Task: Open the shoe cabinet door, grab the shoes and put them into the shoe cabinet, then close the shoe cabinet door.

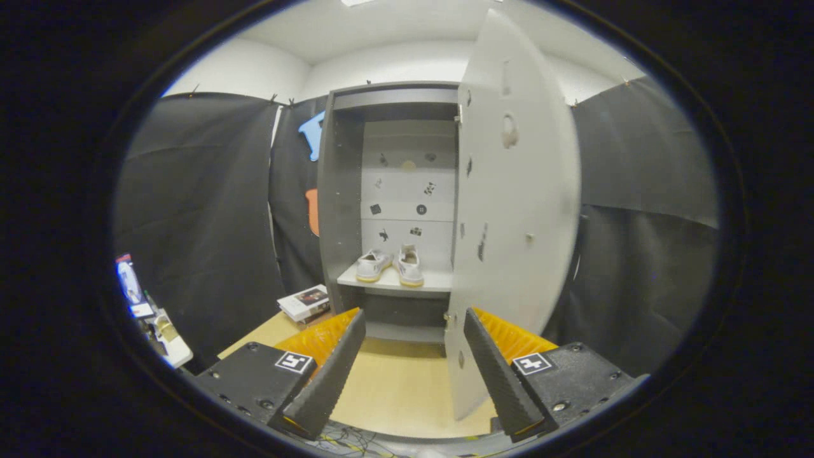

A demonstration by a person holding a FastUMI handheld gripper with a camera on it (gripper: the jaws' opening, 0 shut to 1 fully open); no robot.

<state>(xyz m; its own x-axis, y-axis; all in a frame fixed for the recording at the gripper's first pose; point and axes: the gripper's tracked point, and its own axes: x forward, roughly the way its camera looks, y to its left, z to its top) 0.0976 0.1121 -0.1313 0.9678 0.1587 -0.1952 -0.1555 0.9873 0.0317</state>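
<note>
The booth has a pale wooden floor (pixel 394 388) that runs from under the gripper to the foot of a tall grey shoe cabinet (pixel 340 191) standing against the back. Black cloth walls (pixel 203 210) hang on both sides, with a white room wall and ceiling above them.

The grey cabinet door (pixel 515 210), hinged on the cabinet's right side, stands swung wide open and reaches out toward the gripper; its lower edge lies just beside the right finger (pixel 496 375). Small holes and marks dot its inner face.

Inside, a pair of white low shoes with yellowish soles (pixel 389 265) sits on the light grey shelf (pixel 432 281), toward its left half, heels toward the front edge, the two shoes side by side and angled slightly apart. The cabinet's pale back panel (pixel 407 191) carries several small dark stickers.

The gripper (pixel 413 369) hovers over the floor, well short of the cabinet, its fingers spread wide with nothing between them.

A small stack of books (pixel 305 302) lies on the floor by the cabinet's left front corner. Farther left, at the foot of the cloth, a white ledge (pixel 172 346) holds small cluttered items too distorted to identify.
</note>
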